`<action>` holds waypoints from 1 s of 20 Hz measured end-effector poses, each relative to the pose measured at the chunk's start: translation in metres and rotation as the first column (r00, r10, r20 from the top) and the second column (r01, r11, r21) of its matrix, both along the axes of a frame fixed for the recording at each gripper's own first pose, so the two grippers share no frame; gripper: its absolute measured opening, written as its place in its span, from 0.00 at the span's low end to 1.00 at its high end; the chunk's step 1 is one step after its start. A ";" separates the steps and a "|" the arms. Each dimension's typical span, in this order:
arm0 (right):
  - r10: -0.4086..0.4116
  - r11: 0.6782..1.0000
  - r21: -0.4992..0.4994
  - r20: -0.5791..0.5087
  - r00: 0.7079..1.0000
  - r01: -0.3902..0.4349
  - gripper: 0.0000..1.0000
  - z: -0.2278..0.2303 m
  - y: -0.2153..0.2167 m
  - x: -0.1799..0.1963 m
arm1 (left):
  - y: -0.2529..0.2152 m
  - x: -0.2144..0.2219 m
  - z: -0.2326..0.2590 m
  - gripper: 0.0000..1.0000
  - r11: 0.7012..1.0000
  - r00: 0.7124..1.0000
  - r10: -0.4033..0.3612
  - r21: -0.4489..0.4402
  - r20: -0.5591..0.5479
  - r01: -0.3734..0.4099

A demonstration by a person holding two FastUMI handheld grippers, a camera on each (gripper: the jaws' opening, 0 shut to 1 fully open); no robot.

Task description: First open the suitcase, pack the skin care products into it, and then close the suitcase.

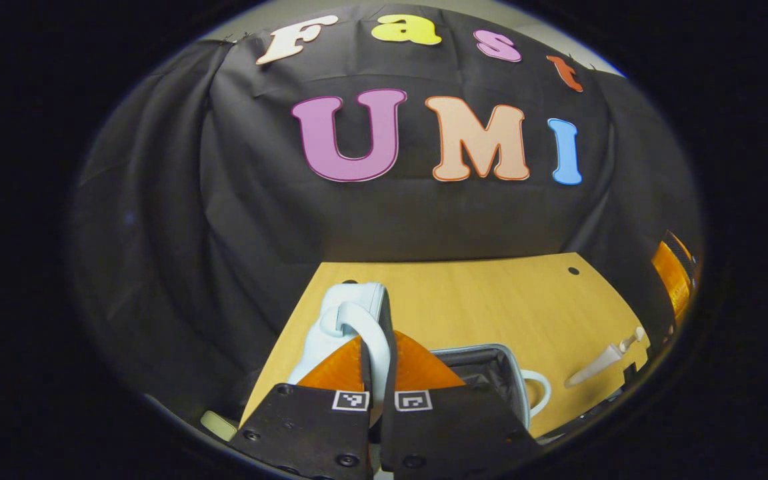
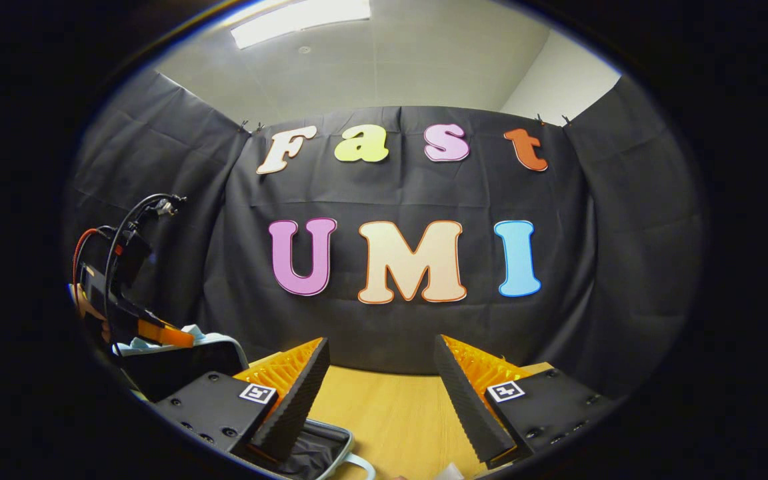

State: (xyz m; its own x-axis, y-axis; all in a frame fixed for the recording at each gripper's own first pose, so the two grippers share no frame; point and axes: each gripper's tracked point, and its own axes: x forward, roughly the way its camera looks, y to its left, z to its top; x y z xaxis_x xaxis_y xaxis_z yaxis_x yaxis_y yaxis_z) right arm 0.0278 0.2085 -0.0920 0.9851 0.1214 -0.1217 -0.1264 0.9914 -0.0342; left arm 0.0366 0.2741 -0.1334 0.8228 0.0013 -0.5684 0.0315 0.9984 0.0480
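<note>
Pale-blue suitcase lid clenched in left claw; right claw released over table.

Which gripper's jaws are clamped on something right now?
The left gripper: its jaws pinch the edge of the suitcase lid, holding it raised. The right gripper has jaws spread wide, gripping nothing.

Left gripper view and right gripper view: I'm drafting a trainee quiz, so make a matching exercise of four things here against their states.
Things:
1. left gripper
2. right gripper
3. suitcase lid
4. cream bottle

States:
A. lying on the table
B. jaws wide apart, holding nothing
C. raised, pinched at its edge
D. jaws shut on the lid

Pairs: 1-D, 2-B, 3-C, 4-A.
</note>
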 end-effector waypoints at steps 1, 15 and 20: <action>-0.006 1.000 -0.002 0.000 1.000 0.006 0.98 0.000 0.005 0.000 | 0.008 0.003 -0.002 0.00 1.000 1.000 -0.003 -0.001 0.009 0.003; -0.048 0.997 -0.067 -0.004 0.999 0.048 0.98 -0.002 0.049 -0.003 | 0.167 0.005 -0.086 0.00 0.986 0.981 0.165 0.041 -0.101 -0.161; -0.061 0.994 -0.087 -0.004 0.998 0.061 0.98 -0.002 0.052 -0.003 | 0.213 0.005 -0.130 0.00 0.972 0.963 0.234 0.059 -0.130 -0.228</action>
State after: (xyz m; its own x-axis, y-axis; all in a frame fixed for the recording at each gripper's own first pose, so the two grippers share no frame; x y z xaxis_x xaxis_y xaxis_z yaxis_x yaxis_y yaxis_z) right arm 0.0243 0.2600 -0.0935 0.9895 0.0498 -0.1355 -0.0662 0.9906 -0.1198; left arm 0.0414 0.4868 -0.2635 0.7131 0.2093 -0.6691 -0.1910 0.9763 0.1019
